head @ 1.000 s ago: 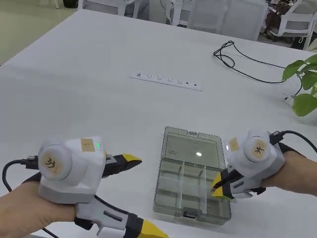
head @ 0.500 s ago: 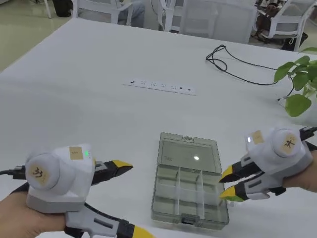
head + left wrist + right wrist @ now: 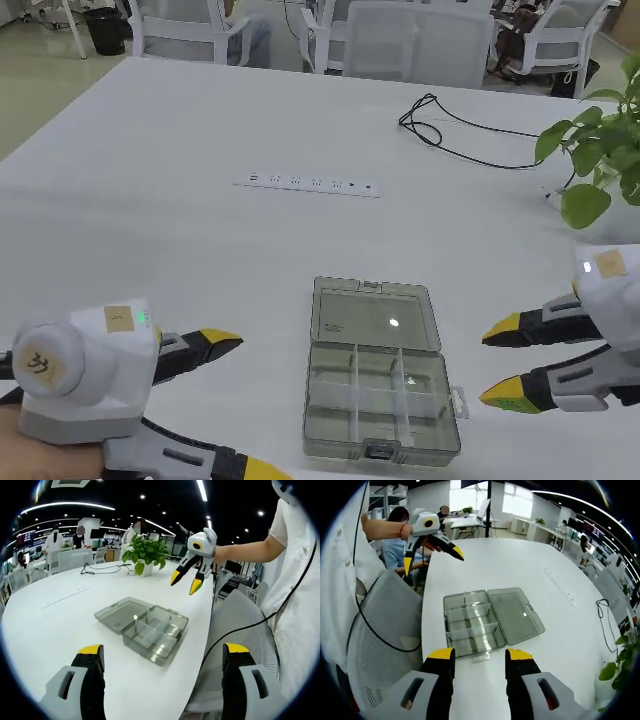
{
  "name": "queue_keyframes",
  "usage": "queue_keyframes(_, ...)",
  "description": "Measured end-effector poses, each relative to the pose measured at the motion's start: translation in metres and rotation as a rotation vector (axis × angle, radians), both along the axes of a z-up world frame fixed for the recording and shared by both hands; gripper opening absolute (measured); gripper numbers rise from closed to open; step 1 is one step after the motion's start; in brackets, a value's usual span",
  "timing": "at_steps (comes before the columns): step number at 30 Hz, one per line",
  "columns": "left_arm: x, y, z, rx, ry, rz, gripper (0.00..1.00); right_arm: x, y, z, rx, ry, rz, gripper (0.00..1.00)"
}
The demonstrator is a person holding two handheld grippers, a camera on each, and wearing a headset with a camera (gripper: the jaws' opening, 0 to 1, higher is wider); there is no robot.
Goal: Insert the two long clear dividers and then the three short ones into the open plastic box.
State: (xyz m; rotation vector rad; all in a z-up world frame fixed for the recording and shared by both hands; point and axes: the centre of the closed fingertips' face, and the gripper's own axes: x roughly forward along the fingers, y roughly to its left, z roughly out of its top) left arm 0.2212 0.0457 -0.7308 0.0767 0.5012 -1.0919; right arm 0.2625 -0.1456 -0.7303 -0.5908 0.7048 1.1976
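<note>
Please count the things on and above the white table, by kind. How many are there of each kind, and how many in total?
Hand-held grippers: 2, the left hand-held gripper and the right hand-held gripper
plastic box: 1
power strip: 1
black cable: 1
green plant: 1
Total: 6

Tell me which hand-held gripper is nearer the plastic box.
Right. The right hand-held gripper sits beside the plastic box on its right; the left hand-held gripper is farther off its left.
</note>
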Motion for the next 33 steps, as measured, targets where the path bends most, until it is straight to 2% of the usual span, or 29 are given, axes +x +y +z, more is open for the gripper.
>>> queue_keyframes(9,0.002,0.007,-0.002,0.019,-0.010,0.014,1.00,-0.009,-0.019,0.007,0.108,-0.009,-0.148,0.57)
queue_keyframes(13,0.003,0.009,-0.002,0.020,-0.014,0.023,1.00,-0.011,-0.024,0.007,0.142,-0.031,-0.183,0.66)
queue_keyframes(19,0.005,0.009,-0.004,0.027,-0.018,0.031,1.00,-0.014,-0.036,0.000,0.165,-0.033,-0.246,0.75)
queue_keyframes(23,0.006,0.009,-0.006,0.031,-0.017,0.034,1.00,-0.016,-0.042,-0.003,0.173,-0.025,-0.270,0.75)
queue_keyframes(33,0.006,0.008,-0.007,0.037,-0.017,0.029,1.00,-0.016,-0.043,-0.005,0.168,-0.024,-0.266,0.78)
